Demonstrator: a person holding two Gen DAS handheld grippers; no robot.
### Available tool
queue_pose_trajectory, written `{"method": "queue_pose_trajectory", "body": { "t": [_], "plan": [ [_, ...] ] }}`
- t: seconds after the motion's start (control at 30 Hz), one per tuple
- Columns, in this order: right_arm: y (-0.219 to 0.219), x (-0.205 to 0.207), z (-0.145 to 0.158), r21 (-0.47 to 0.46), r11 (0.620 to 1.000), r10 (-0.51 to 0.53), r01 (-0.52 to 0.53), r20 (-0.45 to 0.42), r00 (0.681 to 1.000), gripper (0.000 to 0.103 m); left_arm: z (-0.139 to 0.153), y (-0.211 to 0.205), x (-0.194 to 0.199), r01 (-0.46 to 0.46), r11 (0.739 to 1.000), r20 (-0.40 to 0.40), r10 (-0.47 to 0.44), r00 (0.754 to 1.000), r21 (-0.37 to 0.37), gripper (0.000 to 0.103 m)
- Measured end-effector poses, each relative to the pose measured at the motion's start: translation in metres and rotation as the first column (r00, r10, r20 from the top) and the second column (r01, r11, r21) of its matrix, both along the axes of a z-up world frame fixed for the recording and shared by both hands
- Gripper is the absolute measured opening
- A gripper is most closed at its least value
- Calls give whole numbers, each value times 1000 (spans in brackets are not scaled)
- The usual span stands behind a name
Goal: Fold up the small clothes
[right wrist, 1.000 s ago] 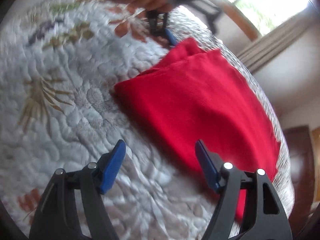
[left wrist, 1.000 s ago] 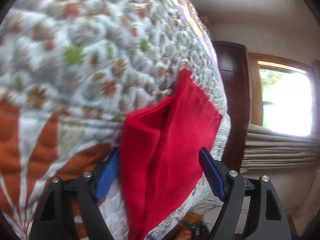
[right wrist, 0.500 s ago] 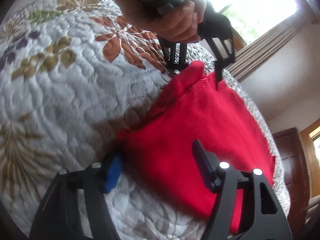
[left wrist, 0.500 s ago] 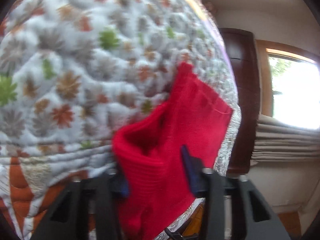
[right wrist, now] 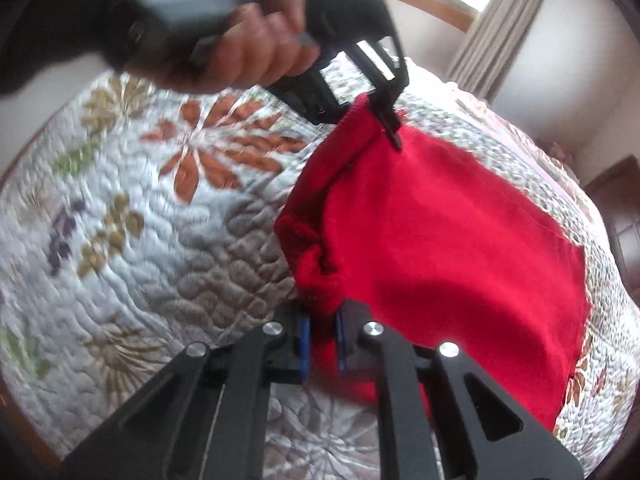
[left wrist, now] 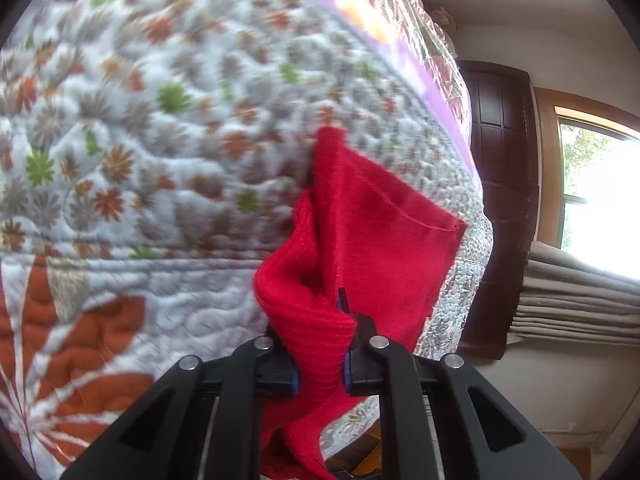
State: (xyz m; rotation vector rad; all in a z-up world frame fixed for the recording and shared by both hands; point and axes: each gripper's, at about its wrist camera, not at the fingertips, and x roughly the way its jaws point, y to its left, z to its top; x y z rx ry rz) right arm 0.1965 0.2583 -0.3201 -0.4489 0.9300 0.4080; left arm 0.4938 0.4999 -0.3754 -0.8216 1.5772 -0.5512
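Flowered quilt (right wrist: 168, 240) on a bed, red cloth (right wrist: 440, 240) at its edge.
Your left tool (left wrist: 318, 364) and right tool (right wrist: 322, 340) each pinch a corner, ready to fold it.

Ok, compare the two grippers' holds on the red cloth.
The left gripper pinches the red cloth at its far corner, where the cloth lifts off the quilt; the right gripper pinches the near corner, bunched and crumpled. The left shows its holder's hand; the right shows none. Both are shut on the same edge.
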Motion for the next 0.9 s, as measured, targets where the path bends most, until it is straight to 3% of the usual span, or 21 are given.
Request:
{"method": "queue_pose_trajectory", "body": {
  "t": [0.43,0.9],
  "plan": [
    [-46,-7,81,126,990,-73,66,52,996,7,95,-52,-1,-5,998,56,2,998,55,12],
    [-105,-10,126,209,968,-157,138,80,984,6,150,-103,0,5,992,99,-17,995,123,12]
  ]
}}
